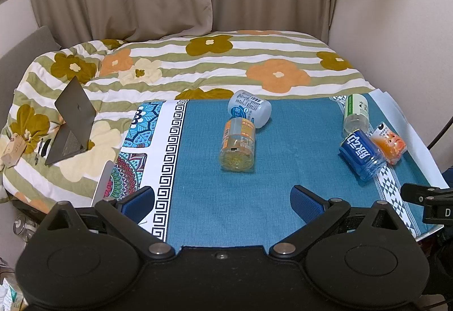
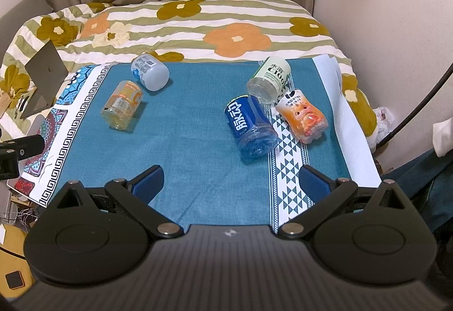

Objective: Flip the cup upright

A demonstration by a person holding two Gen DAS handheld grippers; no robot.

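Note:
Several cut-bottle cups lie on their sides on the teal cloth (image 1: 215, 197). A yellow-orange cup (image 1: 237, 144) and a pale blue cup (image 1: 249, 108) lie mid-table; they also show in the right wrist view (image 2: 121, 105) (image 2: 149, 72). At the right lie a dark blue cup (image 2: 250, 125), a green-labelled clear cup (image 2: 269, 79) and an orange cartoon cup (image 2: 305, 115). My left gripper (image 1: 223, 203) is open and empty, short of the yellow-orange cup. My right gripper (image 2: 230, 183) is open and empty, just short of the dark blue cup.
A bed with a flowered quilt (image 1: 198, 62) lies behind the table. An open laptop (image 1: 73, 124) sits on it at the left. Curtains and a wall close the back. The patterned cloth border (image 1: 167, 155) marks the table's left side.

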